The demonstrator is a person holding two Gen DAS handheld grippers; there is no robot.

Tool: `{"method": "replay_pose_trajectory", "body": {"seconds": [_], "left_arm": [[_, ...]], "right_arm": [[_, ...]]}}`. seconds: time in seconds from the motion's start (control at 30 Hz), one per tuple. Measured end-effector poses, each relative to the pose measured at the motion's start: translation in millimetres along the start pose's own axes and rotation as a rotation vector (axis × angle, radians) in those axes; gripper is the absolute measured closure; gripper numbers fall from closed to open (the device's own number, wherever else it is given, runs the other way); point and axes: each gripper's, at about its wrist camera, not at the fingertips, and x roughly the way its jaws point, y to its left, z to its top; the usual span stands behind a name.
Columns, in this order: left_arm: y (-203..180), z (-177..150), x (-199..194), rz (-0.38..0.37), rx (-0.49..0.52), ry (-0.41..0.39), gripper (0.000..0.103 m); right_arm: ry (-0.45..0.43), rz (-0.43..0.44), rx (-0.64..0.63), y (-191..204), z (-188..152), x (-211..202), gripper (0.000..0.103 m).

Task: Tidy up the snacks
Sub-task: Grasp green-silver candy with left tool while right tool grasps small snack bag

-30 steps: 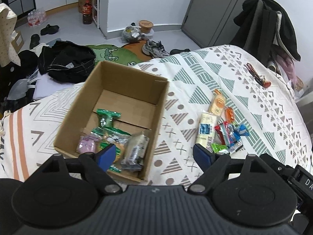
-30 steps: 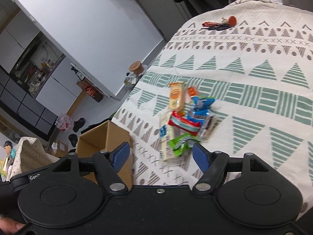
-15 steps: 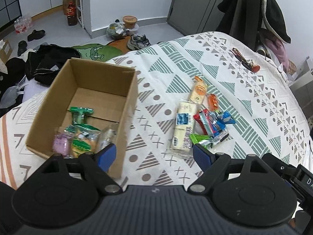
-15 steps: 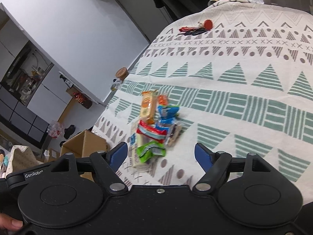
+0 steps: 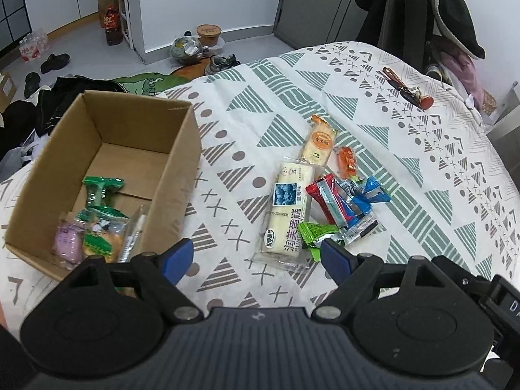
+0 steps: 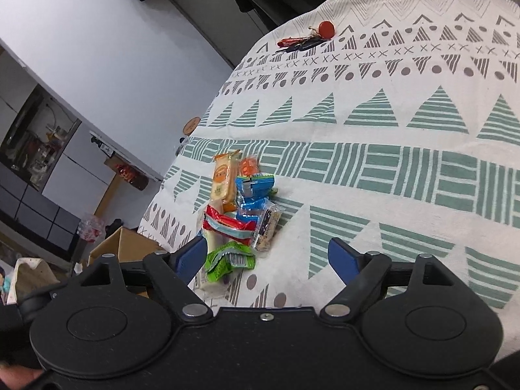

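An open cardboard box [image 5: 177,162] sits on the patterned bedspread at the left and holds several wrapped snacks [image 5: 97,224]. To its right lies a loose pile: a long white cake pack [image 5: 287,217], an orange biscuit pack [image 5: 320,144], a red wrapper [image 5: 326,200], blue wrappers [image 5: 370,193] and a green wrapper [image 5: 313,234]. My left gripper [image 5: 256,260] hovers open just short of the white pack, holding nothing. In the right wrist view my right gripper [image 6: 268,255] is open near the green wrapper [image 6: 227,258], with the pile [image 6: 247,201] ahead and the box [image 6: 125,245] at lower left.
A bunch of keys with a red tag [image 5: 409,89] lies far back on the bedspread [image 6: 406,136]. Dark coats [image 5: 432,6] hang behind the bed. On the floor past the box are black clothes [image 5: 61,97], shoes [image 5: 221,63] and a bottle [image 5: 112,26].
The left gripper has swung right, from over the box to in front of the snack pile. The right view has shifted so the pile sits further left and lower. Both stay open.
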Motion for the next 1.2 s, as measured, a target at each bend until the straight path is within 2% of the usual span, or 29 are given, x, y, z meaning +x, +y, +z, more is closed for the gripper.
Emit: {"method": "replay_pose_trajectory", "body": {"seconds": [0.17, 0.27, 0.33, 0.5, 0.6, 0.77, 0.97, 1.2], "left_arm": [[-7, 1, 15, -0.004, 0.005, -0.018, 0.023], [-12, 2, 23, -0.024, -0.006, -0.013, 0.03], [-16, 2, 30, -0.045, -0.019, -0.002, 0.04], [-29, 1, 49, -0.078, -0.059, 0.036, 0.045], [-35, -2, 59, -0.108, -0.09, 0.063, 0.052], [-42, -7, 75, -0.122, -0.134, 0.105, 0.056], [-46, -8, 84, -0.104, -0.151, 0.088, 0.057], [-48, -8, 86, -0.091, -0.165, 0.057, 0.072]], "right_arm": [[0.019, 0.019, 0.035, -7, 3, 17, 0.03], [0.034, 0.033, 0.066, -13, 4, 26, 0.034], [0.041, 0.053, 0.079, -15, 3, 30, 0.037], [0.053, 0.077, 0.116, -22, 6, 45, 0.047], [0.065, 0.081, 0.135, -25, 7, 53, 0.047], [0.069, 0.079, 0.16, -31, 9, 59, 0.048], [0.074, 0.09, 0.171, -33, 11, 65, 0.05], [0.091, 0.095, 0.175, -33, 11, 72, 0.05]]}}
